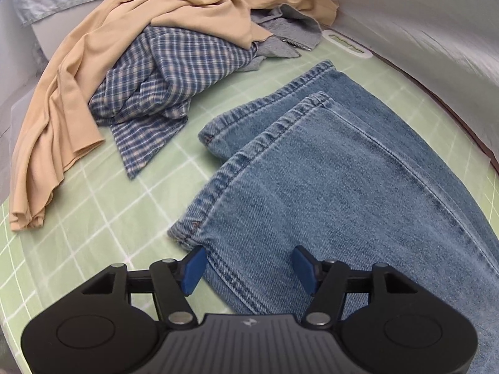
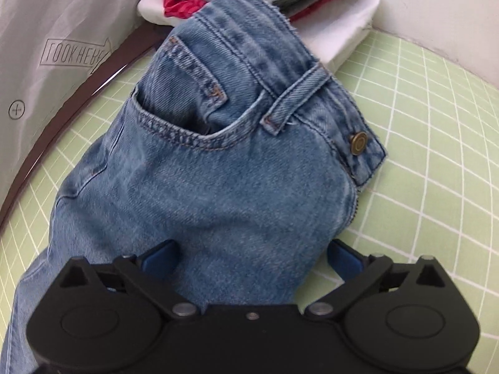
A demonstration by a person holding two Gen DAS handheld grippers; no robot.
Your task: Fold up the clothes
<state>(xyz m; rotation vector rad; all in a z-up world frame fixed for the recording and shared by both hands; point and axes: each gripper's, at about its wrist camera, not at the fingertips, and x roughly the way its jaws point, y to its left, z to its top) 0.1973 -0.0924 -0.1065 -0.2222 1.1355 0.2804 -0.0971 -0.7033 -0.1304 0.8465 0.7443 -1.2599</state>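
Light blue jeans lie on a green grid mat. The left wrist view shows the two leg hems (image 1: pixel 312 143), one laid on the other. My left gripper (image 1: pixel 248 269) is open, its blue pads straddling the near leg's edge just above the cloth. The right wrist view shows the waist end (image 2: pixel 237 143) with front pocket, belt loop and brass button (image 2: pixel 358 143). My right gripper (image 2: pixel 251 260) is open wide, pads on either side of the denim below the pocket.
A heap of a tan garment (image 1: pixel 93 71), a blue plaid shirt (image 1: pixel 162 87) and a grey zip garment (image 1: pixel 280 37) lies beyond the hems. Folded white, red and grey clothes (image 2: pixel 336 21) are stacked by the waistband. A grey fabric wall (image 1: pixel 436 46) borders the mat (image 1: pixel 103 218).
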